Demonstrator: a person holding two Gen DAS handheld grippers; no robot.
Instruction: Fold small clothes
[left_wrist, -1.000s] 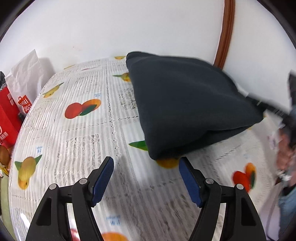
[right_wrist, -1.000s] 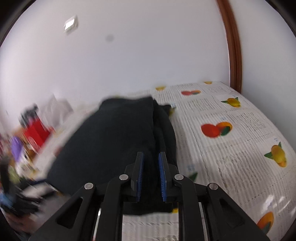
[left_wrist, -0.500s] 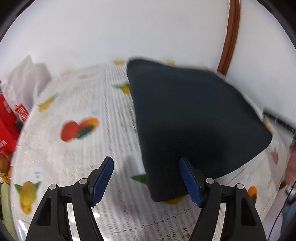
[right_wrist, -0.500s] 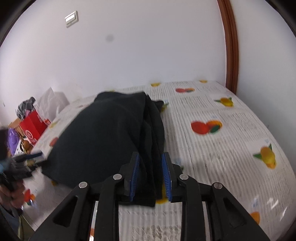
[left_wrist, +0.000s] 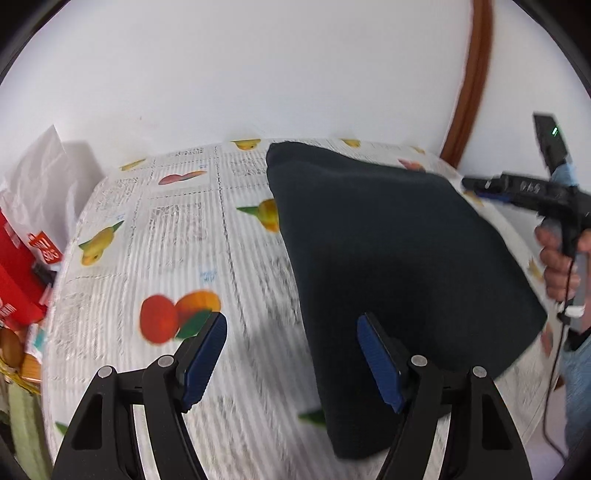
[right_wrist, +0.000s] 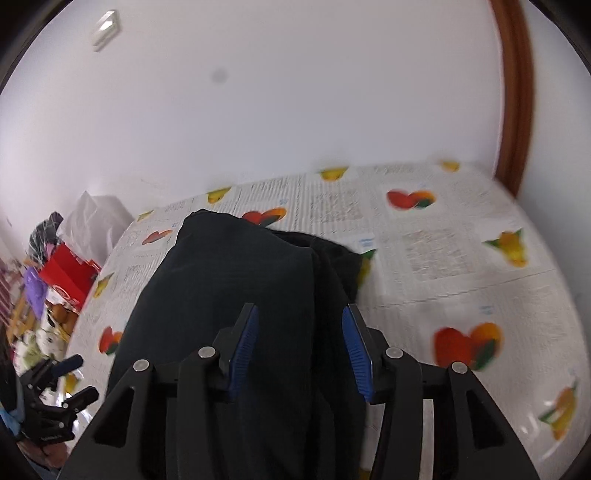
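On the fruit-print tablecloth (left_wrist: 177, 236), against the white wall (left_wrist: 258, 74), lies the dark folded garment (left_wrist: 388, 240), a thick flat bundle with its stacked edges showing along one side in the right wrist view (right_wrist: 229, 295). The left gripper (left_wrist: 291, 354) hovers over the cloth with its blue-padded jaws spread wide and nothing between them; its right finger hangs above the garment's near corner, its left finger above bare tablecloth by an orange-and-red fruit print (left_wrist: 177, 317). The right gripper (right_wrist: 299, 343) is parted too, jaws apart over the top of the garment, gripping nothing. Off at the table's end sits a red bag (left_wrist: 26, 266) with white lettering, too blurred to read, beside a white plastic bag (left_wrist: 33, 192). A brown door frame (left_wrist: 469, 74) runs up the wall. The printed text panels on the cloth are illegible.
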